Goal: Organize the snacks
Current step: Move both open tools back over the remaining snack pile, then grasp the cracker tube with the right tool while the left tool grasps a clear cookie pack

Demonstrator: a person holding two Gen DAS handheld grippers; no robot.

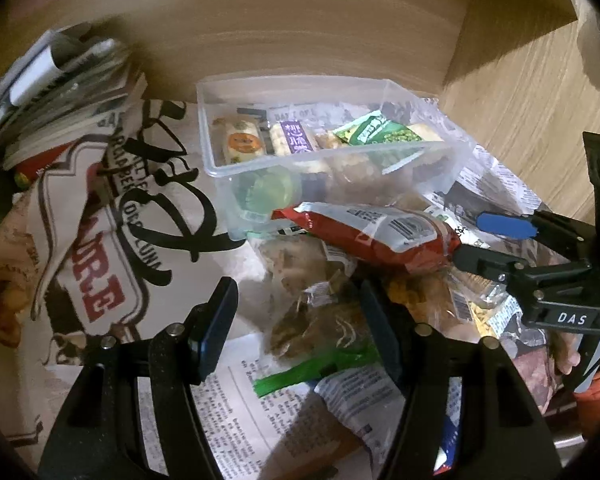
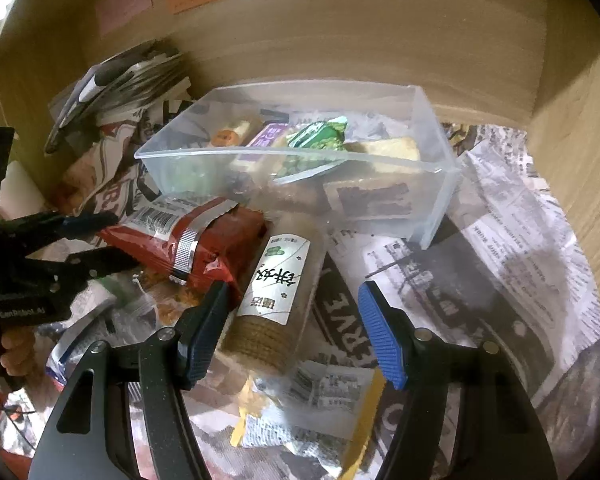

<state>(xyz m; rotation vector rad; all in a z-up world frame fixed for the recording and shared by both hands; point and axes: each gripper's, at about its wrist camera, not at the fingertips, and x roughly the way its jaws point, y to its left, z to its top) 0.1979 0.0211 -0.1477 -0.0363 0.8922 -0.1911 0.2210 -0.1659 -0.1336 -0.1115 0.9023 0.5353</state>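
Left wrist: both tools (image 1: 296,320) (image 2: 296,328) half-open, empty.

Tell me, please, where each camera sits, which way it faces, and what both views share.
Left wrist: on the left gripper, angled down at loose snacks; the right gripper and fingers show at right.
Right wrist: on the right gripper, angled down at a biscuit roll; the left gripper shows at left.
Shared: the clear tub and red packet.
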